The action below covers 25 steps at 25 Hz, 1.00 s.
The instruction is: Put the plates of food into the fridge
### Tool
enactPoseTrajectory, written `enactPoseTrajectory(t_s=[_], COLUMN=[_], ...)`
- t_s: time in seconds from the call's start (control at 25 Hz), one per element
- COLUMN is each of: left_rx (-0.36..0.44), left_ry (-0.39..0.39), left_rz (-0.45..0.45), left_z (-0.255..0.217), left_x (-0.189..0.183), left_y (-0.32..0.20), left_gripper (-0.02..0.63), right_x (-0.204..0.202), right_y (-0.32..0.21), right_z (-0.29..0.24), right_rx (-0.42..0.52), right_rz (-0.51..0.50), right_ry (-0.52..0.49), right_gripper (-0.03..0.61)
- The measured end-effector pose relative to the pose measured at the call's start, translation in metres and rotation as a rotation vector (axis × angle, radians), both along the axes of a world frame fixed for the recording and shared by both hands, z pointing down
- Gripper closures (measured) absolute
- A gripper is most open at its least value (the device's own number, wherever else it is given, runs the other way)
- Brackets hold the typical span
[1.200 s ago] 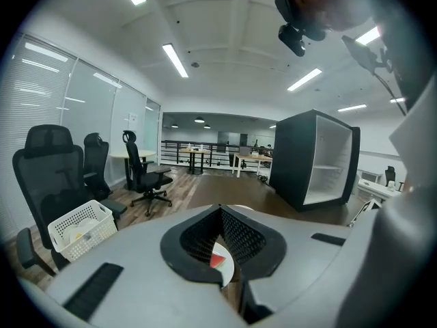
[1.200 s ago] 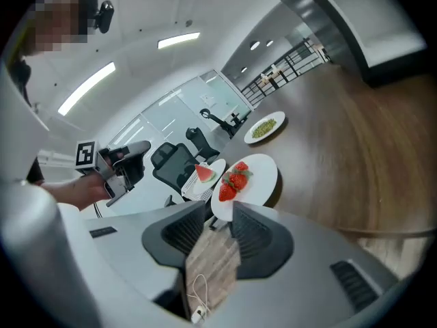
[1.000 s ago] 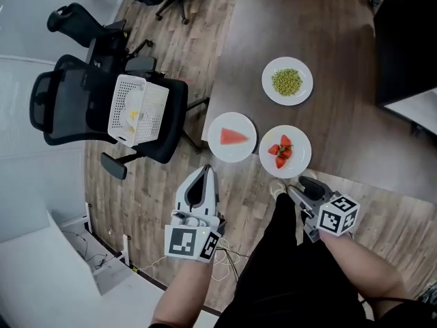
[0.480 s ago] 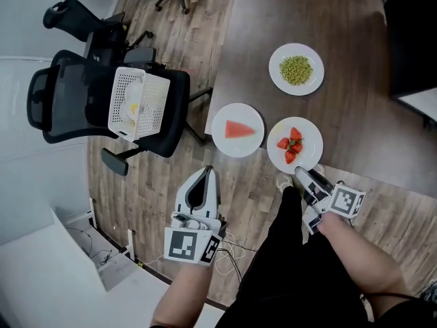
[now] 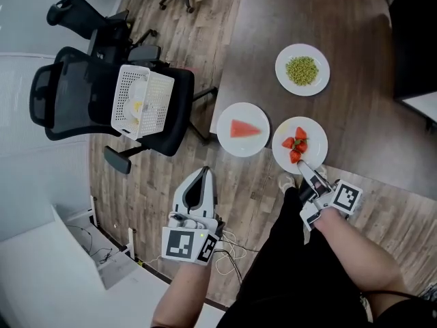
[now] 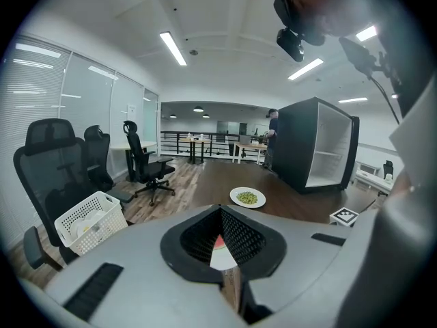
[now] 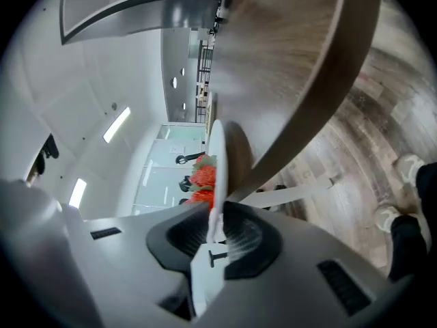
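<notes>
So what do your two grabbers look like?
The left gripper and right gripper are pale grey, tapering to a point, with black inside. Each carries a white cube with black square markers. No sleeves cover the forearms; the clothing is black.

Wood-plank floor [image 5: 136,183], black office chair [image 5: 179,104], ceiling strip lights [image 6: 174,48]

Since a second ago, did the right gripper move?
Yes: right gripper moved to the strawberry plate; jaws have just been closing over its rim.

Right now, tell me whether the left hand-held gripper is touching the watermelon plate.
No, the head view shows the left hand-held gripper over the wooden floor, clear of the watermelon plate.
</notes>
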<state>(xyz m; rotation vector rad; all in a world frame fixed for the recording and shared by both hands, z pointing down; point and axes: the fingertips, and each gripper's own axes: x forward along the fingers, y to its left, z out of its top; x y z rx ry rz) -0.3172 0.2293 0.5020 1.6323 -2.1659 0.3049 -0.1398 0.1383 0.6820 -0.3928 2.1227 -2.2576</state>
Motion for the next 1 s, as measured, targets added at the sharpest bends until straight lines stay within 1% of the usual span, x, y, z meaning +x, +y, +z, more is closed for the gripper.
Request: enactPoseTrajectory(t_s=[0.04, 0.2, 0.36, 0.64, 0.88, 1.0], left_rx=[0.003, 0.012, 0.024, 0.057, 0.090, 0.101], left_ry=[-0.001, 0.003, 0.003, -0.007, -0.019, -0.009], left_rz=[-0.001, 0.003, 0.013, 0.044, 0.058, 0.069], left_z=[-0.001, -0.001, -0.006, -0.021, -0.036, -0.039], left_x=[-0.001, 0.000, 0.000, 0.000, 0.000, 0.002], left_y=[0.000, -0.001, -0.005, -0.018, -0.022, -0.023], left_gripper=[0.609, 0.610, 0.609, 0.609, 0.609, 0.609], right_x=[0.001, 0.006, 0.006, 0.007, 0.011, 0.014], right_y=[0.000, -0.003, -0.006, -0.012, -0.018, -0.018], right_z=[0.000, -0.002, -0.015, -0.029, -0.047, -0.055], right_rx=[0.003, -0.007, 0.012, -0.006, 0.027, 0.042], right_rz=[0.003, 0.029, 0.026, 0.049, 0.058, 0.061], right_ry=[0.010, -0.002, -0.031, -0.033, -0.030, -0.024], right_gripper=[0.536, 0.541, 0.554, 0.554, 0.554, 0.554])
